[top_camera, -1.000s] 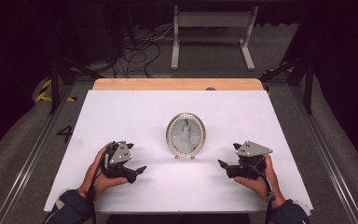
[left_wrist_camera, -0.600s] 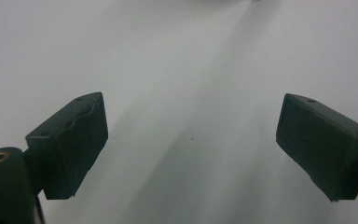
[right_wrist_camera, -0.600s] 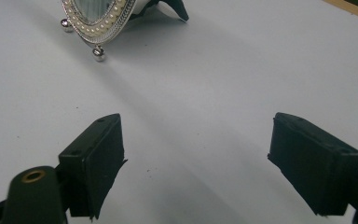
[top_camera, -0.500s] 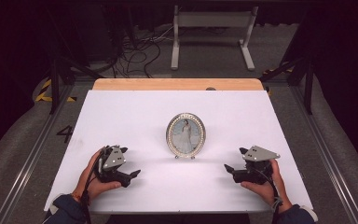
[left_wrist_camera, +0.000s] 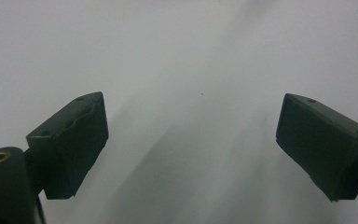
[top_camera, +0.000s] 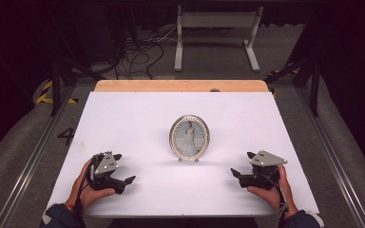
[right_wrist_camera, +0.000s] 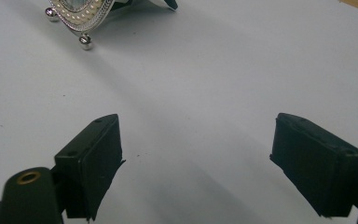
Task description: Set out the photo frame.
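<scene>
Both grippers have pulled back toward the person. The left gripper [top_camera: 123, 168] and right gripper [top_camera: 241, 164] are wide open, holding nothing. The oval picture frame [top_camera: 189, 137] stands between them on the white table [top_camera: 123, 114].

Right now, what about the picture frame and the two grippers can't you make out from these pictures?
- Picture frame: in the high view its back and prop are hidden behind its own front; the photo is too small for detail.
- In the right gripper view the top edge cuts the frame off, leaving its beaded rim and ball feet.
- Left gripper and right gripper: the high view shows them too small to judge the jaw gap.
</scene>
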Motion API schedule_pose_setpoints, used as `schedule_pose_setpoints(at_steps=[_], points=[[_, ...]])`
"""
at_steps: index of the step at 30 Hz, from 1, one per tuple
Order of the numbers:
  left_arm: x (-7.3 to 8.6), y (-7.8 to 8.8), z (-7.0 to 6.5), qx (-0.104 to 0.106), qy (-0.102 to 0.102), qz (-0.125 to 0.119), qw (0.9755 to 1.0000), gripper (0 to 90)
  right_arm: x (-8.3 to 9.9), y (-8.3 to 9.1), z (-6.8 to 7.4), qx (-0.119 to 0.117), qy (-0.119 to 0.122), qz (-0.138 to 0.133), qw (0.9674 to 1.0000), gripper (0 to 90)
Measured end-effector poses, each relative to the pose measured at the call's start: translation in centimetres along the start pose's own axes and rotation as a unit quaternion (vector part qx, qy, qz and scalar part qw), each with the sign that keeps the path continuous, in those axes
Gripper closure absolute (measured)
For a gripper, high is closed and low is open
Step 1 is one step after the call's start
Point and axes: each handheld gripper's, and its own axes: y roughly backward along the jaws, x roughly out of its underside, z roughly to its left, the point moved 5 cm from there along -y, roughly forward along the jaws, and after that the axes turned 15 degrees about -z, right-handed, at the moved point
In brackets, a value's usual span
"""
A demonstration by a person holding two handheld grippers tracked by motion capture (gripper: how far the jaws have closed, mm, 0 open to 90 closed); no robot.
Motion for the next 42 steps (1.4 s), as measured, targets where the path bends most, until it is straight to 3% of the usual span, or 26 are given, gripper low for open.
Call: schedule_pose_setpoints(at_steps=[14, 42], points=[[0.04, 0.02, 0.53, -0.007, 0.01, -0.005, 0.9999, 9.7, -0.25, 0.01, 0.44, -0.002, 0.01, -0.004, 0.9999, 15.3], [0.04, -0.49, 0.15, -0.003, -0.001, 0.005, 1.0, 9.9, -0.24, -0.05, 0.74, -0.005, 0.015, 0.001, 0.9999, 15.2]])
